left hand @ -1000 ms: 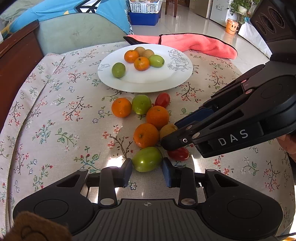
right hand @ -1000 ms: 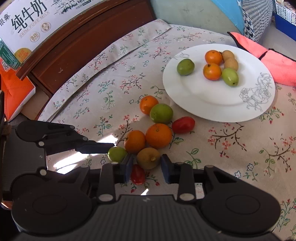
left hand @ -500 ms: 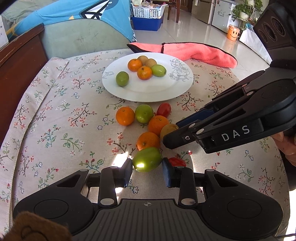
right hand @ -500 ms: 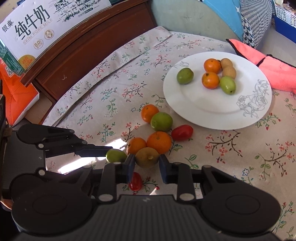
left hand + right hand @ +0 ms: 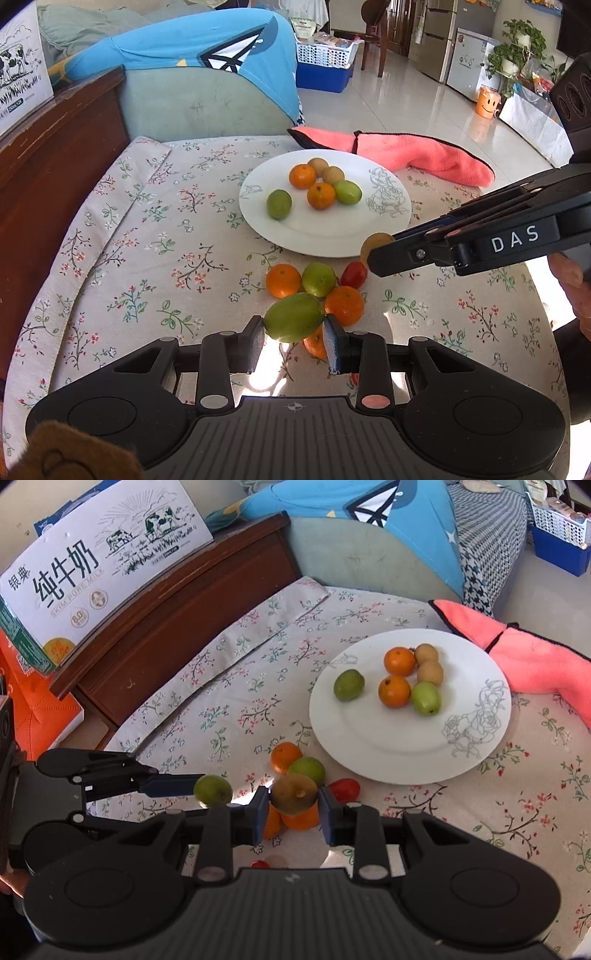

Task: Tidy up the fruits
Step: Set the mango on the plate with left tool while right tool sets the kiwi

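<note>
Both tools [image 5: 294, 334] [image 5: 290, 808] clamped, tilted downward

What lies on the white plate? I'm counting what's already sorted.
On the white plate: two oranges, two green fruits, two small tan fruits. They cover the plate beneath them; the rest is bare.

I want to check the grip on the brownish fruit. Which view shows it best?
The right wrist view: the brownish fruit sits whole between the right claw pads, seen head-on. The left wrist view shows only its edge peeking past that claw's tip.
</note>
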The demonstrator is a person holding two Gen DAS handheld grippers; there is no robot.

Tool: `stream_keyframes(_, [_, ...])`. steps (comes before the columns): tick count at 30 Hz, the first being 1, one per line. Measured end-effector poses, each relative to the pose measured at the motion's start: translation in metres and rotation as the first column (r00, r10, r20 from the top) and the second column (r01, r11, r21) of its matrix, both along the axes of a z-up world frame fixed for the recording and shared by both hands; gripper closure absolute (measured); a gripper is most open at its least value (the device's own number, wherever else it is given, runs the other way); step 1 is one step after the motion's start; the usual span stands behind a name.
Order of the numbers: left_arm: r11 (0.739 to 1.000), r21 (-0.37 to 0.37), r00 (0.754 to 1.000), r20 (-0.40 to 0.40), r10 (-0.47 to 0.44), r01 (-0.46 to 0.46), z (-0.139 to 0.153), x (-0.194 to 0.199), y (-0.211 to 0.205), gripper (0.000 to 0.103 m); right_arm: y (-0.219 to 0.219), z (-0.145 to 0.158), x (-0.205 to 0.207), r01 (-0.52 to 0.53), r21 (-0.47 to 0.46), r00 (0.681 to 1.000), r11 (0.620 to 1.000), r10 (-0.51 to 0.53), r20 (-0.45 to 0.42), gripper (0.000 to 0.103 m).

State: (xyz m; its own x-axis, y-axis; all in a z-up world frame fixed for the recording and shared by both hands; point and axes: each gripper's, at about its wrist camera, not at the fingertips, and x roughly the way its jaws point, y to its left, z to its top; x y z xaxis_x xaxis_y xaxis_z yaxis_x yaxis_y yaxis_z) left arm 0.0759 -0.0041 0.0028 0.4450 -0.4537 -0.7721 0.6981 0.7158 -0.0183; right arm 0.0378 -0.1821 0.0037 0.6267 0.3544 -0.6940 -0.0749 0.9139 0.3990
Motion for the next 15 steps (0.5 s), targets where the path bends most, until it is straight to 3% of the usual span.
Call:
stream_keyframes(8, [0.997,-0.063,0.999,0.028,0.04,-0.039,0.021,0.014,-0.014,0.071,-0.043,0.031,0.005,0.123,0.021,0.989,0.992,-0.124,0.082,0.074])
stream_keyframes(15, [0.996,-0.064,0.997,0.035,0.063,-0.06,0.024,0.029,-0.034,0.071,-0.075,0.039,0.012,0.211,0.017,0.972,0.977,-0.212,0.106,0.074])
